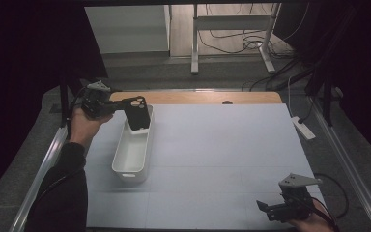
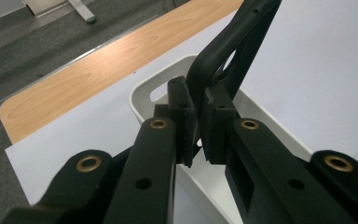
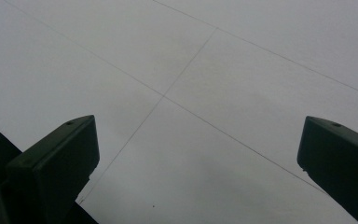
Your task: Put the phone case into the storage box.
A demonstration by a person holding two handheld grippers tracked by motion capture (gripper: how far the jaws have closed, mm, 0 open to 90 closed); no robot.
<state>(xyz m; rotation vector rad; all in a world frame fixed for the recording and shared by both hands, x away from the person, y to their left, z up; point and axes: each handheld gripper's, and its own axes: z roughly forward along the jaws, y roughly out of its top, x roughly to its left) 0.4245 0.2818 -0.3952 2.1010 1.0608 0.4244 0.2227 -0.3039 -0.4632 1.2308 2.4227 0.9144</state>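
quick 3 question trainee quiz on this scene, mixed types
1. True or false: the left gripper is shut on the phone case.
2. The case hangs over which end of the white bin? A) near end B) far end C) outside it
3. Fill in: the right gripper has its jaws ____ over the white mat.

Key: 1 true; 2 B; 3 open
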